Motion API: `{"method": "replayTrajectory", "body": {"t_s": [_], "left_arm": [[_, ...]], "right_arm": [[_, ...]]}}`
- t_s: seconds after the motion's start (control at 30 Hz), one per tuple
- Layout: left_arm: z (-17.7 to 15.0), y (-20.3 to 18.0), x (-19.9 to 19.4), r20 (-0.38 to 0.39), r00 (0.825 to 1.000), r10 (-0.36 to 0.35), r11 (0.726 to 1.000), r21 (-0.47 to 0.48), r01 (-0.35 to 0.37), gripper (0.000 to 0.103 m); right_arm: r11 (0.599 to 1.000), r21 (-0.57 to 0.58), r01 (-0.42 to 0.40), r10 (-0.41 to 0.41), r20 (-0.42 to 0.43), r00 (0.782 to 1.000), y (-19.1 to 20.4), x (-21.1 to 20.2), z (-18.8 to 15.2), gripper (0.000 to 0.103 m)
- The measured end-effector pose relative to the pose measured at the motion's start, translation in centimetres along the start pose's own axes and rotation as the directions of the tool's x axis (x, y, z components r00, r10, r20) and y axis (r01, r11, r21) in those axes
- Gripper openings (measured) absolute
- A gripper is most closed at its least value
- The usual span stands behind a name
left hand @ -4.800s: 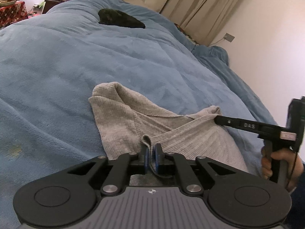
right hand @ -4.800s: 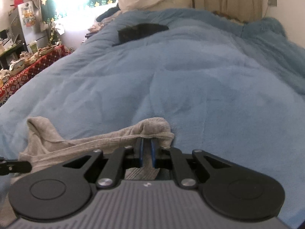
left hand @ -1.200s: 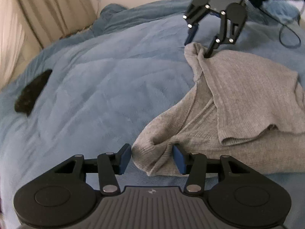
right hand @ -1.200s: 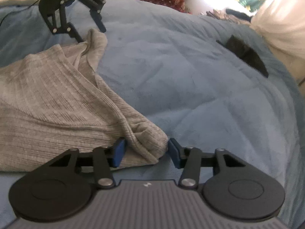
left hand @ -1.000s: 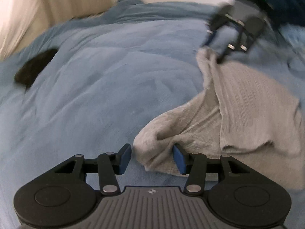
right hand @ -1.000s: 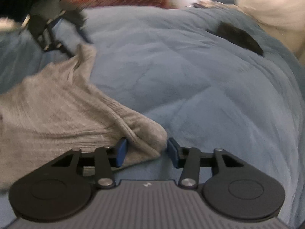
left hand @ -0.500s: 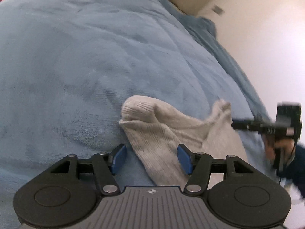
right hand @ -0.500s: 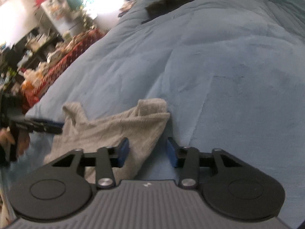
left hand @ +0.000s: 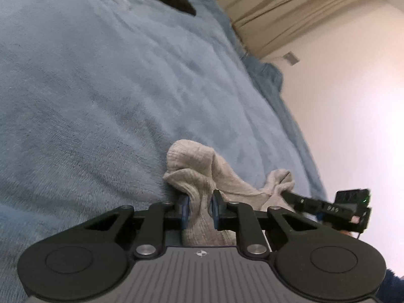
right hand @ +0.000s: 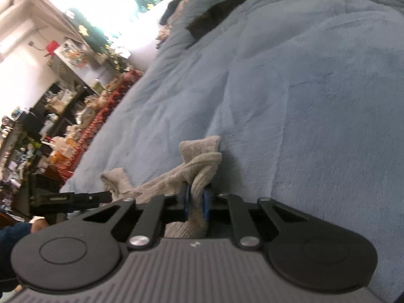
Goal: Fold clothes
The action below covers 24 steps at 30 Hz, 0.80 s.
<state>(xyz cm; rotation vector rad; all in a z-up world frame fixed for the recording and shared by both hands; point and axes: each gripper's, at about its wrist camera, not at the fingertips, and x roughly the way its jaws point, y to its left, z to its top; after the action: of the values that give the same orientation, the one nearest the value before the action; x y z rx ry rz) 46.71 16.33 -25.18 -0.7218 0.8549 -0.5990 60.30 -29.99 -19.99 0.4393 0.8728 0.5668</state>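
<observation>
Left gripper [left hand: 199, 209] jaws closing on bunched grey garment [left hand: 194, 171] over blue blanket [left hand: 101, 88]

Garment [left hand: 202, 217] mostly hidden behind gripper bodies

Window glare; slight blur; fisheye warp

Left gripper [left hand: 199, 208]: occupies the lower centre of the left wrist view, pointing forward and somewhat downward. Its jaws are closing, with a bunched fold of the grey garment [left hand: 199, 176] between the blue pads [left hand: 185, 208].

Right gripper [right hand: 194, 205]: occupies the lower centre of the right wrist view. Its jaws are closing on another fold of the same garment.

Each gripper appears in the other's view, at the lower right and lower left frame edges respectively, with part of a hand [right hand: 38, 223] and a dark sleeve [right hand: 12, 234] behind the left one.
</observation>
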Motion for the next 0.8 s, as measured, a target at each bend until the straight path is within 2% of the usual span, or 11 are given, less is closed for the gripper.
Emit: {"method": "replayTrajectory", "body": {"t_s": [0.07,0.1,0.17,0.27,0.33,0.4,0.47,0.5,0.53,0.6,0.8], "left_arm": [[-0.3,0.0,-0.1,0.001,1.000,0.007,0.999,0.032,-0.007,0.017],[-0.4,0.1,0.1,-0.008,1.000,0.022,0.999,0.042,-0.022,0.024],[-0.5,0.7,0.7,-0.028,0.999,0.033,0.999,0.015,-0.033,0.025],[-0.3,1.2,1.2,-0.030,1.000,0.006,1.000,-0.029,-0.006,0.030],[-0.1,1.4,1.4,-0.027,0.999,-0.017,0.999,-0.052,0.015,0.042],[-0.1,1.1,1.8,-0.027,0.999,-0.024,0.999,-0.041,0.023,0.047],[0.0,0.8,1.9,-0.029,1.000,-0.004,1.000,-0.030,0.003,0.043],[0.0,0.7,1.8,-0.029,1.000,0.008,0.999,-0.036,-0.009,0.021],[0.1,0.7,1.8,-0.027,0.999,0.017,0.998,-0.054,-0.019,0.012],[0.0,0.4,1.4,-0.005,1.000,0.013,0.999,-0.053,-0.013,0.010],[-0.7,-5.5,-1.7,0.122,0.992,0.033,0.989,0.137,-0.050,0.009]], "right_arm": [[1.000,0.007,0.009,-0.009,0.000,1.000,-0.6,-0.2,-0.2,0.012],[1.000,0.021,0.005,-0.005,0.001,1.000,-1.0,0.0,-0.3,0.013],[1.000,0.026,-0.007,0.007,0.002,1.000,-1.0,0.6,-0.4,0.014],[0.999,0.023,-0.027,0.027,0.003,1.000,-0.7,1.5,-0.5,0.025],[0.999,0.016,-0.044,0.044,0.005,0.999,-0.3,2.1,-0.5,0.026],[0.999,0.006,-0.039,0.039,0.007,0.999,-0.1,2.9,-0.5,0.021],[0.999,-0.003,-0.036,0.036,0.015,0.999,0.2,3.1,-0.6,0.013],[0.999,-0.009,-0.032,0.032,0.023,0.999,0.4,3.1,-0.7,0.010],[1.000,-0.016,-0.027,0.028,0.031,0.999,0.7,3.1,-0.8,0.010],[0.999,-0.035,-0.015,0.017,0.054,0.998,1.4,2.8,-1.1,0.008],[0.990,-0.139,0.034,-0.011,0.158,0.987,5.2,-0.8,-2.1,0.007]]}}
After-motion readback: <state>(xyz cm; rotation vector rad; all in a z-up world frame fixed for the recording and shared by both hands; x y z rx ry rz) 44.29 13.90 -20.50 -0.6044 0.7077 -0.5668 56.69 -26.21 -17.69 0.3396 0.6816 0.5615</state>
